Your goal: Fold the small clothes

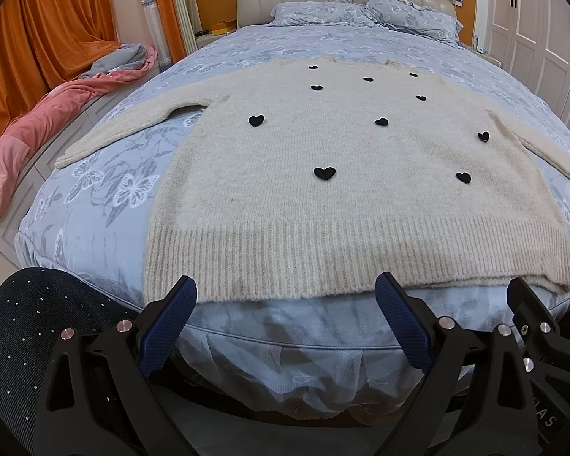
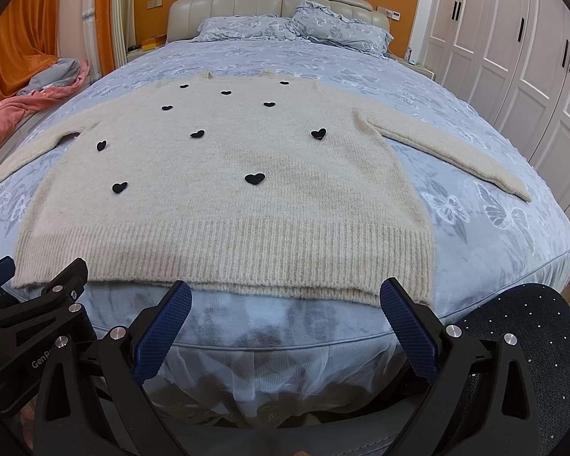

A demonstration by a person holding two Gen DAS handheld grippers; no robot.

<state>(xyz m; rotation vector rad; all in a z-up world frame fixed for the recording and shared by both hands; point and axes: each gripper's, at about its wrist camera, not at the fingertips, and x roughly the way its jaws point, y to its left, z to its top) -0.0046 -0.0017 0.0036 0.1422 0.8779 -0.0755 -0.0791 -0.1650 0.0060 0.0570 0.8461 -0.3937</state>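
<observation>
Already spread: cream fuzzy knit sweater with black heart patches (image 1: 323, 174) lay flat on the blue butterfly-print bed (image 1: 106, 205).
Left tongs (image 1: 285, 315) and right tongs (image 2: 285, 319) gaped empty before the ribbed hem (image 2: 224, 258). Soft, limp, probably stretchy; pinch hem corners or cuffs.

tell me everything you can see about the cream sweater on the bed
The sweater is a cream, fuzzy-looking knit scattered with small black hearts, with a ribbed hem and ribbed neckline. It lies flat and unfolded on the blue butterfly-print bedspread, hem at the near edge of the bed, neck toward the pillows, both sleeves angled out and down. Nothing grips it; both grippers hang open short of the hem.
</observation>
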